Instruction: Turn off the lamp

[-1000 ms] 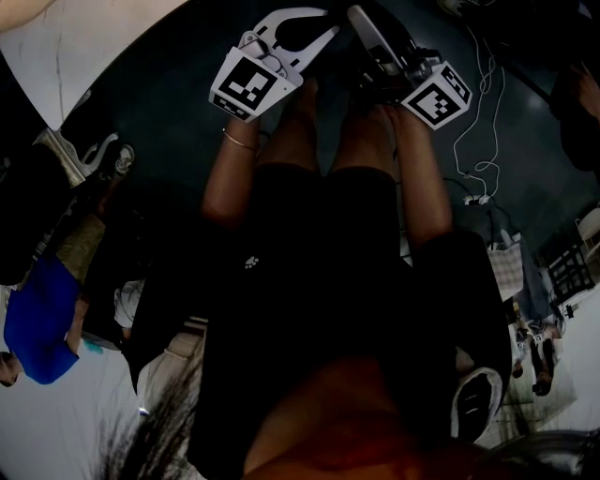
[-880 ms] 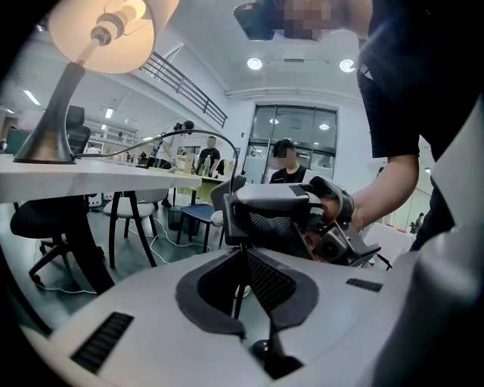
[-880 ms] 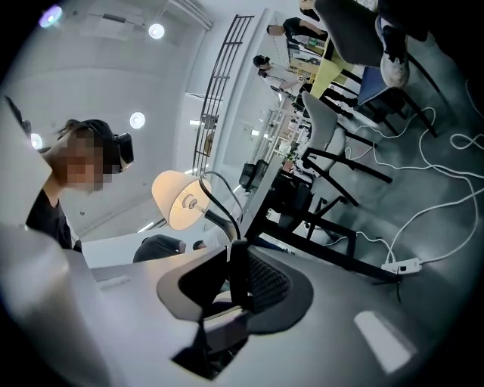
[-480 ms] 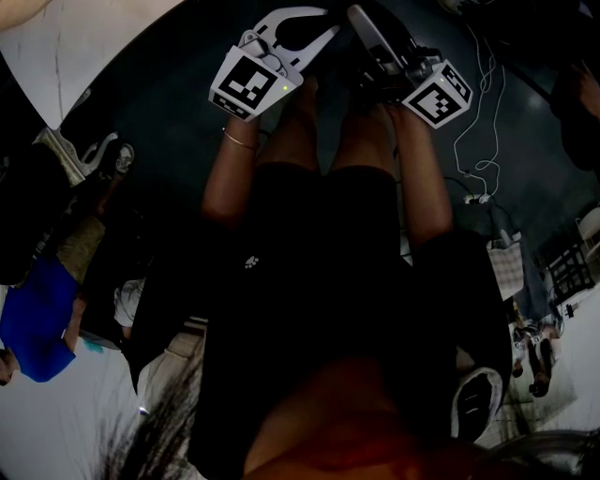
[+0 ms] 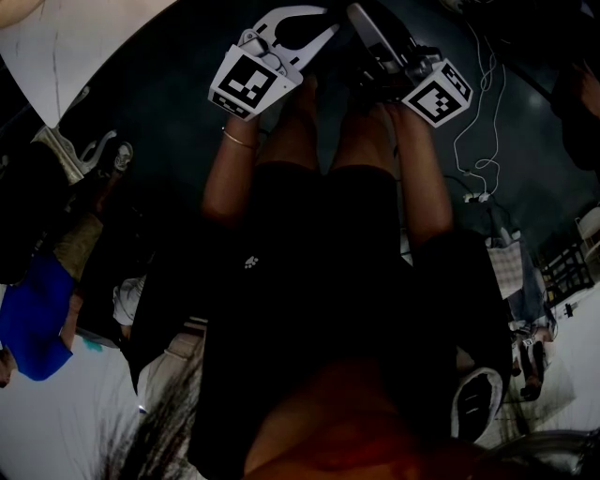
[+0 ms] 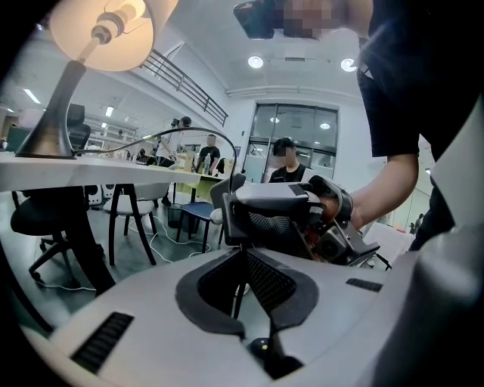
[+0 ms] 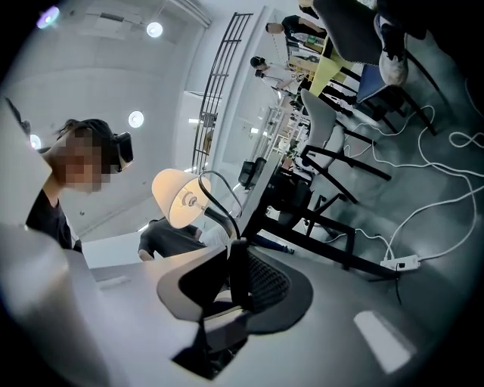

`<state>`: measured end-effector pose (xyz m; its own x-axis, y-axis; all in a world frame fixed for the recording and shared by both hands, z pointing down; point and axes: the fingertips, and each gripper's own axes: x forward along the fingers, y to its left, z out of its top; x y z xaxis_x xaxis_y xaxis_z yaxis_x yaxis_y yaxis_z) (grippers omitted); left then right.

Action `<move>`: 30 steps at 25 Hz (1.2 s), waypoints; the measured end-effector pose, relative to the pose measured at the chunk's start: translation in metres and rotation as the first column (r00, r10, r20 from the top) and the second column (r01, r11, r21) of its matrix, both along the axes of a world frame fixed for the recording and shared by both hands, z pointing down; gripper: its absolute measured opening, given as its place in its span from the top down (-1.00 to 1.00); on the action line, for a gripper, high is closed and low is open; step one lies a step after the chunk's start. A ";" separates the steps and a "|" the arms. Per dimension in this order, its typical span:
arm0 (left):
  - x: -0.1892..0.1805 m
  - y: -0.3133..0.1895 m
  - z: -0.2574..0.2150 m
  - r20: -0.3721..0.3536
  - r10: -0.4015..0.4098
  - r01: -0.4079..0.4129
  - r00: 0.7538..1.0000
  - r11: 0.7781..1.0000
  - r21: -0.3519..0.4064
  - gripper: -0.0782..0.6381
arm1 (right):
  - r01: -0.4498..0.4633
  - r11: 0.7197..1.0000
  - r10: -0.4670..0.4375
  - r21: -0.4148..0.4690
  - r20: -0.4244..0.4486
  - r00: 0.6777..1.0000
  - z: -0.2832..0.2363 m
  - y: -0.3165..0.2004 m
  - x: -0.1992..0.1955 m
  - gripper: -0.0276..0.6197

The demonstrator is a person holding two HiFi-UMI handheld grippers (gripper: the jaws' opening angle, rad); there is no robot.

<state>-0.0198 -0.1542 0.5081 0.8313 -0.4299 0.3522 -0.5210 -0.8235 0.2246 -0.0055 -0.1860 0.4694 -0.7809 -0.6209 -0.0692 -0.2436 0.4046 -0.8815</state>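
The lamp (image 6: pixel 106 34) glows on a white table (image 6: pixel 45 170) at the upper left of the left gripper view; the right gripper view shows the lit lamp (image 7: pixel 178 198) too. Its black cord (image 6: pixel 181 130) arcs across to both grippers. My left gripper (image 6: pixel 240 264) is shut on the thin cord. Just beyond it, my right gripper (image 6: pixel 242 219) clamps a thicker dark block on the cord (image 7: pixel 219 185), a switch by its look. In the dark head view the left gripper (image 5: pixel 314 21) and right gripper (image 5: pixel 361 23) sit tip to tip.
Chairs (image 6: pixel 132 208) and dark table legs (image 7: pixel 333 249) stand nearby. A power strip (image 7: pixel 401 263) and white cables (image 5: pixel 473 112) lie on the grey floor. People stand at the back (image 6: pixel 286 162), and one sits by the lamp (image 7: pixel 162 238).
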 end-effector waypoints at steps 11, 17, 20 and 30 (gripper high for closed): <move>0.000 0.000 0.001 0.001 -0.006 0.006 1.000 1.000 -0.005 0.71 | 0.007 1.000 -0.007 -0.012 0.002 1.000 0.001 -0.001 0.000 0.69; 0.000 0.000 0.001 0.003 -0.004 0.004 1.000 1.000 -0.006 0.71 | 0.005 1.000 -0.005 -0.016 0.003 1.000 0.002 0.000 0.000 0.69; 0.000 0.000 0.001 0.002 -0.006 0.006 1.000 1.000 -0.005 0.71 | 0.005 1.000 -0.005 -0.016 0.005 1.000 0.001 -0.001 0.000 0.69; 0.002 0.000 0.001 0.004 -0.002 0.002 1.000 1.000 -0.007 0.71 | -0.002 1.000 0.002 -0.025 0.011 1.000 0.003 0.000 0.002 0.69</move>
<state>-0.0180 -0.1538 0.5094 0.8292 -0.4286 0.3587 -0.5232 -0.8210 0.2285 -0.0031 -0.1864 0.4719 -0.7789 -0.6241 -0.0619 -0.2349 0.3818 -0.8939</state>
